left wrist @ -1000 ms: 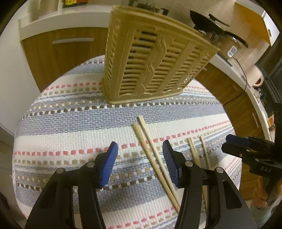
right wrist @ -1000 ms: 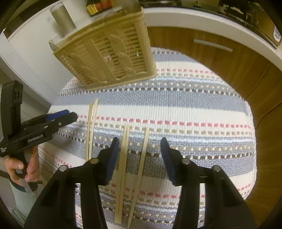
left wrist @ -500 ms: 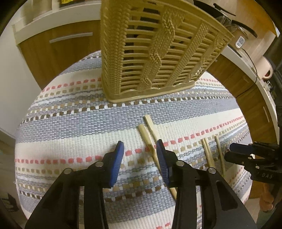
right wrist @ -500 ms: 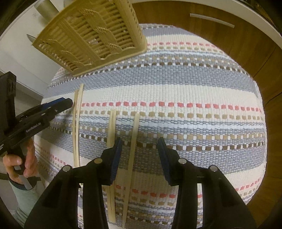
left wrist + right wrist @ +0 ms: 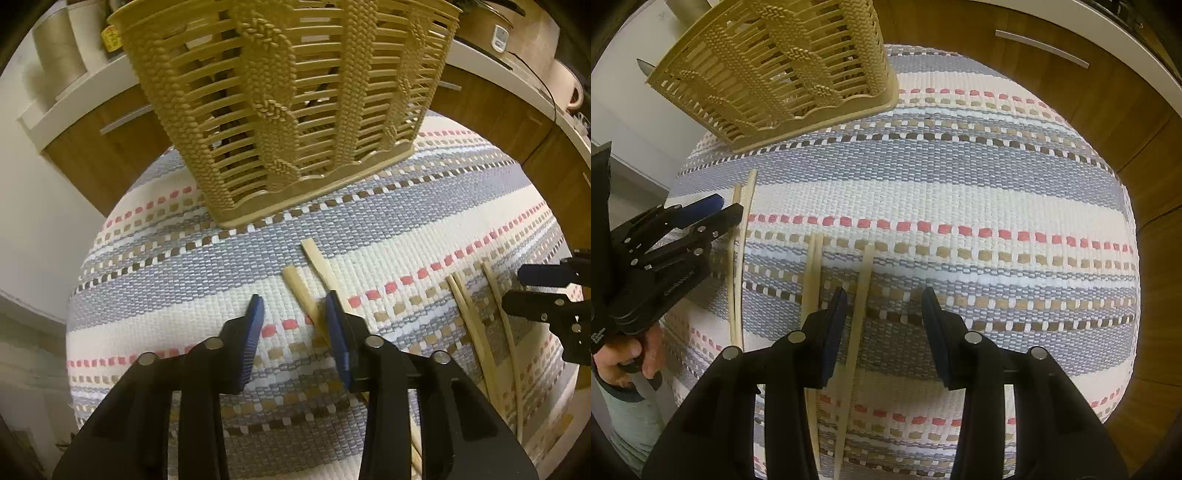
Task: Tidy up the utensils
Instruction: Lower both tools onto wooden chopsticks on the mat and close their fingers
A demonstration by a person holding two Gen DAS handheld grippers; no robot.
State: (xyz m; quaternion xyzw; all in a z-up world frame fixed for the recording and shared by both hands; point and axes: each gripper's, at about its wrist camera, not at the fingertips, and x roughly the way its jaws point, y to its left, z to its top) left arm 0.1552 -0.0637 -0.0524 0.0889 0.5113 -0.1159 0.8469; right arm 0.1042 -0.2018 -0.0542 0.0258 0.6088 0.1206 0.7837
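Several pale wooden chopsticks lie on a striped woven cloth [image 5: 424,229]. One pair of chopsticks [image 5: 295,286] lies just ahead of my left gripper [image 5: 293,314], which is open and low over their far ends. A tan slatted utensil basket [image 5: 288,103] stands behind them. My right gripper [image 5: 882,310] is open over the cloth, with a single chopstick [image 5: 860,295] by its left finger and another pair of chopsticks [image 5: 812,273] further left. The left gripper also shows in the right wrist view [image 5: 713,210].
Wooden cabinet fronts [image 5: 1071,81] under a white countertop [image 5: 81,92] curve behind the table. The cloth drops off at the table edge on all sides. The right gripper's black fingers [image 5: 546,291] show at the right edge of the left wrist view.
Both grippers have moved forward and lower toward the cloth. The left gripper's jaws have narrowed and now sit at the far ends of the chopstick pair; the basket looms closer.
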